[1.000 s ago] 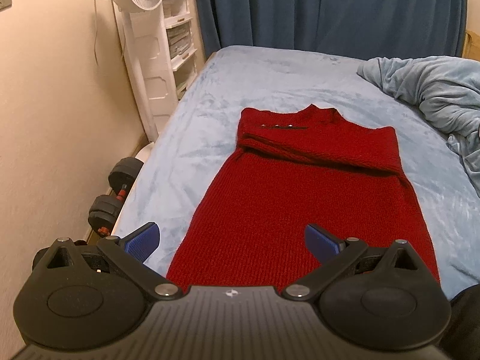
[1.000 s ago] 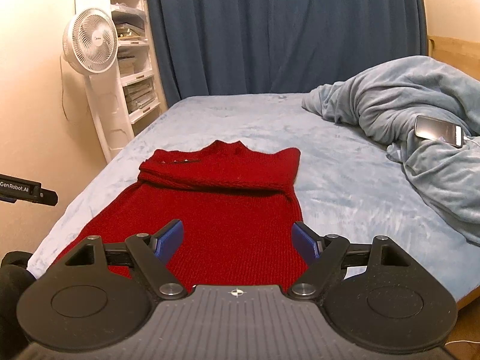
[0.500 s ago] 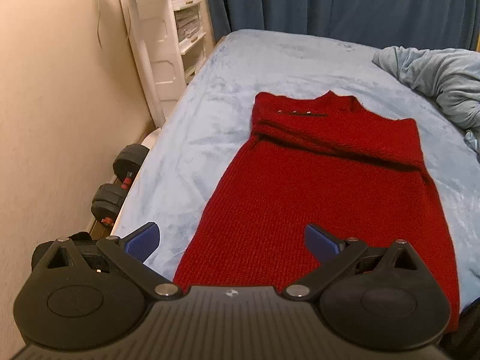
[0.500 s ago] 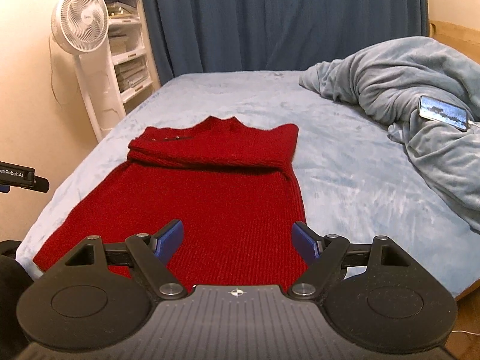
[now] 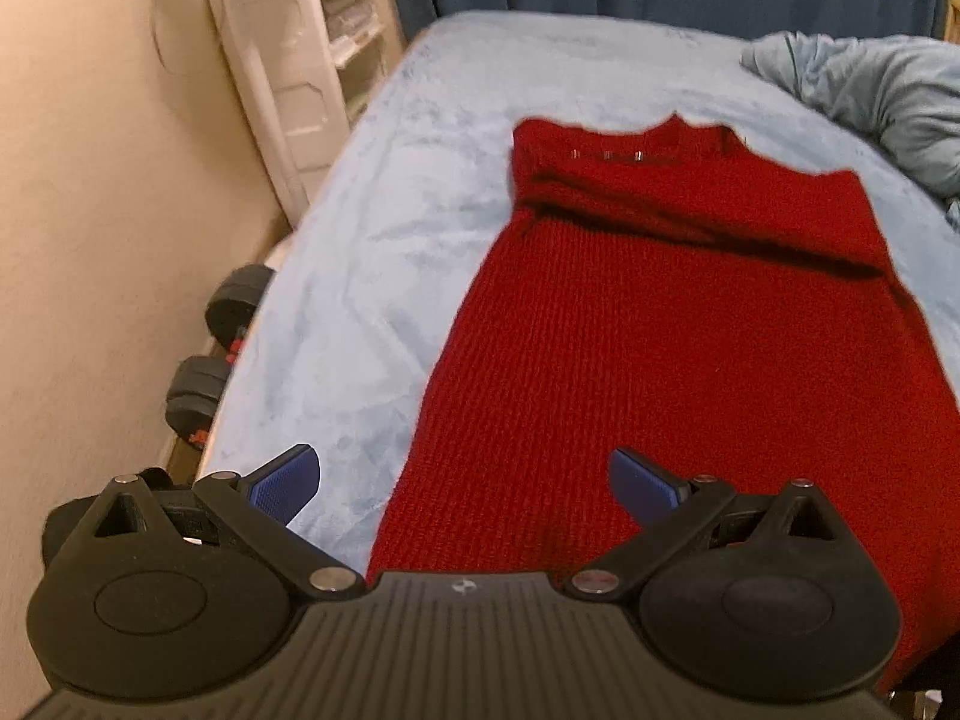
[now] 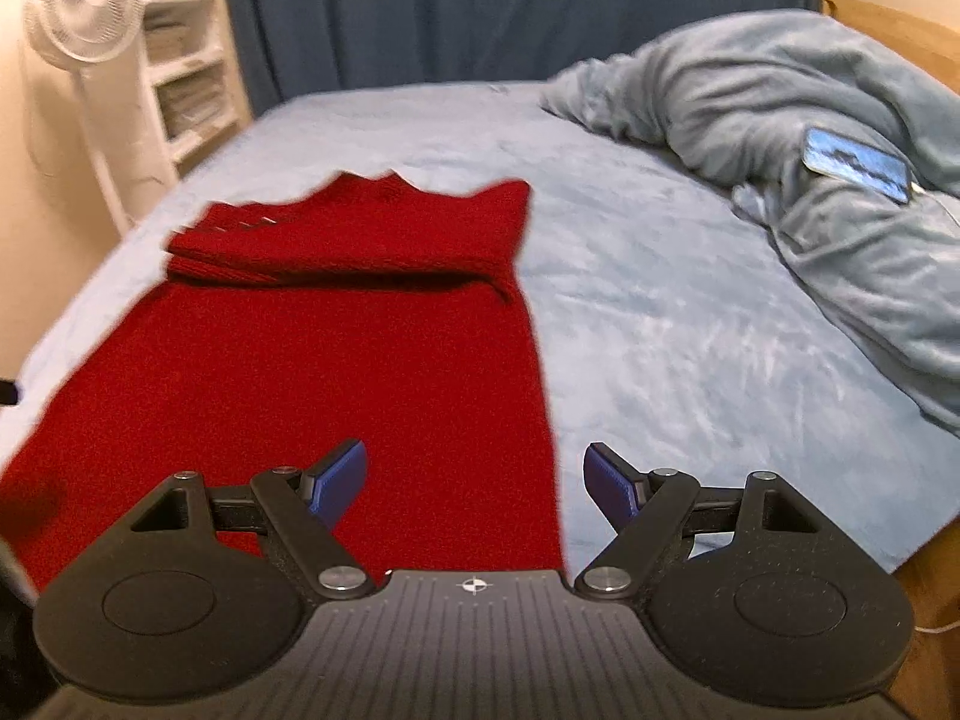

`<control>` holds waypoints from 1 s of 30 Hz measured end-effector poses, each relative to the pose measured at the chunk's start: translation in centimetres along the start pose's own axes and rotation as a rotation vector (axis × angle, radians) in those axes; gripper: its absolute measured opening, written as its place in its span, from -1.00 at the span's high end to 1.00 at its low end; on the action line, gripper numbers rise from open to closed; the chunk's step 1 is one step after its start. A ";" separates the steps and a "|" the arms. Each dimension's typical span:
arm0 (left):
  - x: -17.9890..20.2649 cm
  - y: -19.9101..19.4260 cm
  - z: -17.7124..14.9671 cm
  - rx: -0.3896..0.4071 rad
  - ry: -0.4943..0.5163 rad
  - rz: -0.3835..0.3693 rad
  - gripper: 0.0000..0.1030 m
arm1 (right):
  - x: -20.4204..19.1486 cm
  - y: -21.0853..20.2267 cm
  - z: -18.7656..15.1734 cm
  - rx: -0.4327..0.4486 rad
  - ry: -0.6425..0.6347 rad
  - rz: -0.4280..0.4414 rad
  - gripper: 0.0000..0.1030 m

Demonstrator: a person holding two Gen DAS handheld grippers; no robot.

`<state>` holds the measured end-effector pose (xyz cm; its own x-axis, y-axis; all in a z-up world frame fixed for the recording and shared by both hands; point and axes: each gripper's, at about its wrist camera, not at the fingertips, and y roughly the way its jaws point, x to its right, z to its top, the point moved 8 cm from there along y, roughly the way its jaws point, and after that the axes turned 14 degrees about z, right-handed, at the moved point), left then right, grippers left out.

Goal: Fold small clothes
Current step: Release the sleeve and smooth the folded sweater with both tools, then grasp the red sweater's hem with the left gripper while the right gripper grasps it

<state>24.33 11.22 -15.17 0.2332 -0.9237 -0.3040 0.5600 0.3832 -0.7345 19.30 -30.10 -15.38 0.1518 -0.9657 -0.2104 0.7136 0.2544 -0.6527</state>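
Red knit dress (image 5: pixel 690 360) flat on bed (image 6: pixel 660 312), top already folded over. Left gripper (image 5: pixel 465 483) and right gripper (image 6: pixel 477 474) both spread wide, empty, above hem. Best pinch both hem corners evenly, lift together, keep edges aligned.

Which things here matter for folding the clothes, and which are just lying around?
For the job: red knitted garment; left gripper; right gripper.

Lying about: rumpled grey-blue blanket; smartphone; white standing fan; black dumbbells.
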 end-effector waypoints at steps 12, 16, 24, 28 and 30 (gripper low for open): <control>1.7 9.3 -1.4 -0.207 0.108 -0.160 -0.99 | 6.4 8.4 -2.4 -0.222 0.258 0.026 -0.59; 1.1 10.6 -2.1 -0.251 0.076 -0.215 -1.00 | 5.7 10.3 -5.1 -0.345 0.342 0.127 -0.72; -0.9 11.0 -1.2 -0.249 0.100 -0.256 -1.00 | 3.3 10.0 -6.5 -0.387 0.243 0.173 -0.74; -0.8 12.1 -2.0 -0.273 0.111 -0.279 -1.00 | 3.6 10.4 -6.5 -0.373 0.295 0.187 -0.90; -0.7 12.0 -2.0 -0.286 0.108 -0.293 -1.00 | 3.3 10.3 -6.6 -0.367 0.288 0.192 -0.95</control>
<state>29.30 16.45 -25.00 0.0040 -0.9942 -0.1074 0.3432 0.1022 -0.9337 22.65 -30.35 -27.65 0.0256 -0.8596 -0.5104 0.3960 0.4775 -0.7843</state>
